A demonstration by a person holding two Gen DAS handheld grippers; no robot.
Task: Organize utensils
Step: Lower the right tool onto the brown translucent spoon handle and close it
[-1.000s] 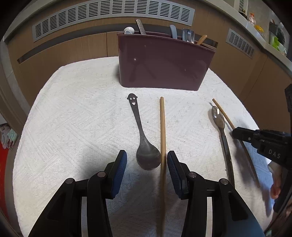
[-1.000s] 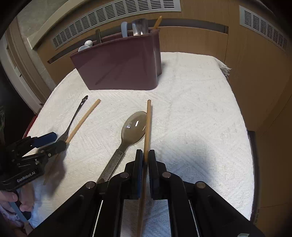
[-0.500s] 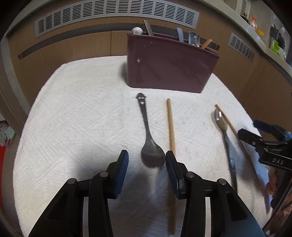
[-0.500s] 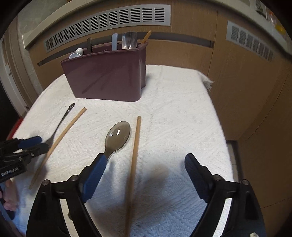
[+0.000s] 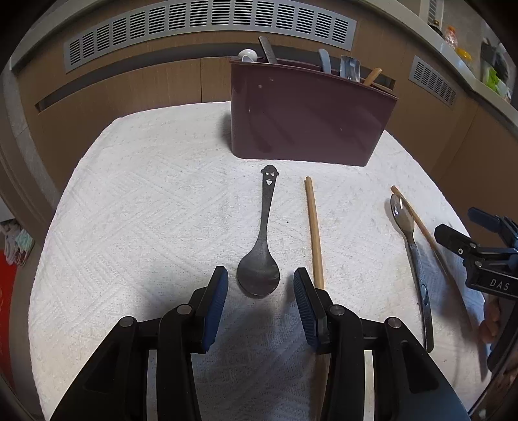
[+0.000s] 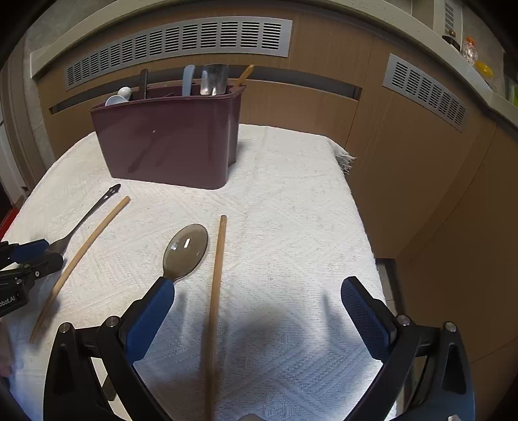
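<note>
Four loose utensils on a white textured cloth (image 5: 136, 207) over the tabletop, in front of a maroon plastic utensil caddy (image 5: 307, 116) standing upright at the far edge. Nearest the left gripper (image 5: 260, 299): a dark metal spoon with a smiling face cut into its handle end (image 5: 260, 256), bowl toward the camera, handle pointing at the caddy, lying flat. Left jaws spread, blue pads on either side of the spoon's bowl and slightly nearer the camera, apart from it, gripping nothing. Just right of that spoon, roughly parallel, a light wooden chopstick (image 5: 314, 233), its near part passing beneath the left gripper's right finger. Further right, a silver spoon with a grey handle (image 5: 411, 252), bowl toward the caddy, and touching or nearly touching it along its right side, a second wooden chopstick (image 5: 421, 226). From the right wrist view: right gripper (image 6: 257, 317) above the cloth with jaws spread wide, holding nothing; second chopstick (image 6: 216, 291) running between the fingers, silver spoon's bowl (image 6: 186, 251) just beyond the tip of the left-hand blue pad, its handle hidden under that finger. At the left edge of that view, the smiley spoon (image 6: 81, 223) and first chopstick (image 6: 81, 259) beside the other gripper. Inside the caddy, upright: a white ceramic spoon (image 5: 247, 55), a dark handle, a pale blue handle, a shiny metal piece and a wooden stick end. Behind, wooden cabinet fronts (image 6: 404, 178) with grey slotted vents (image 5: 207, 22).
</note>
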